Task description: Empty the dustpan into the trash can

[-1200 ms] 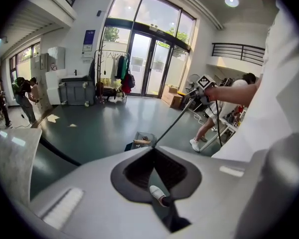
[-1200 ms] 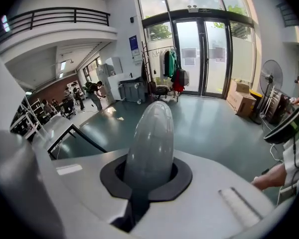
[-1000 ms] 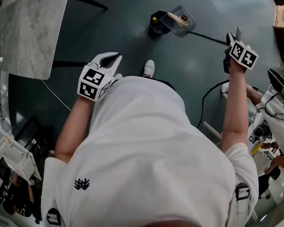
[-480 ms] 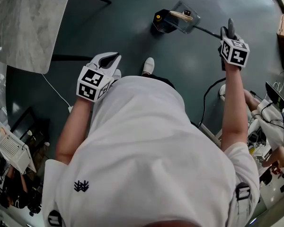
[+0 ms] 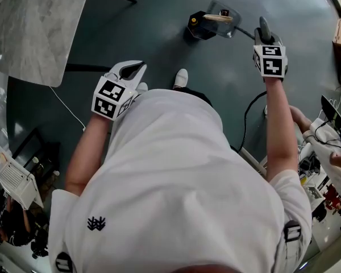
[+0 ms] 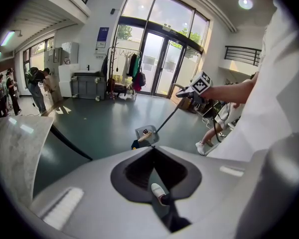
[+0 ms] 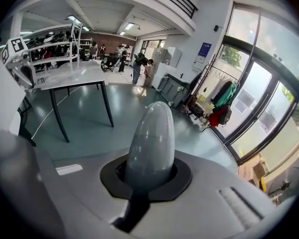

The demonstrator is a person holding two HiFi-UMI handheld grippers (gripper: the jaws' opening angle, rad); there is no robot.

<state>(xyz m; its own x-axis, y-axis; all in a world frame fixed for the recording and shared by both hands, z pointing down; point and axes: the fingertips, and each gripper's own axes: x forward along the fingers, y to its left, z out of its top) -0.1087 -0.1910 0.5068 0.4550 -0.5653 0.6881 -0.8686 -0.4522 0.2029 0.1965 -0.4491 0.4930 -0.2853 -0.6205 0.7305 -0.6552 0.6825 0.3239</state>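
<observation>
While the right gripper (image 5: 265, 40) clamps the grey handle (image 7: 150, 133) of the long-handled dustpan (image 5: 212, 23), its pan low at one o'clock, the left gripper (image 5: 133, 70) hangs closed and empty. The pan is best carried level. No trash can shows.

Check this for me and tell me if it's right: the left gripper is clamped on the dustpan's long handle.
Not right. It is the right gripper that is clamped on the dustpan's long handle; the right gripper view shows the handle's grey end between its jaws. The left gripper holds nothing.
</observation>
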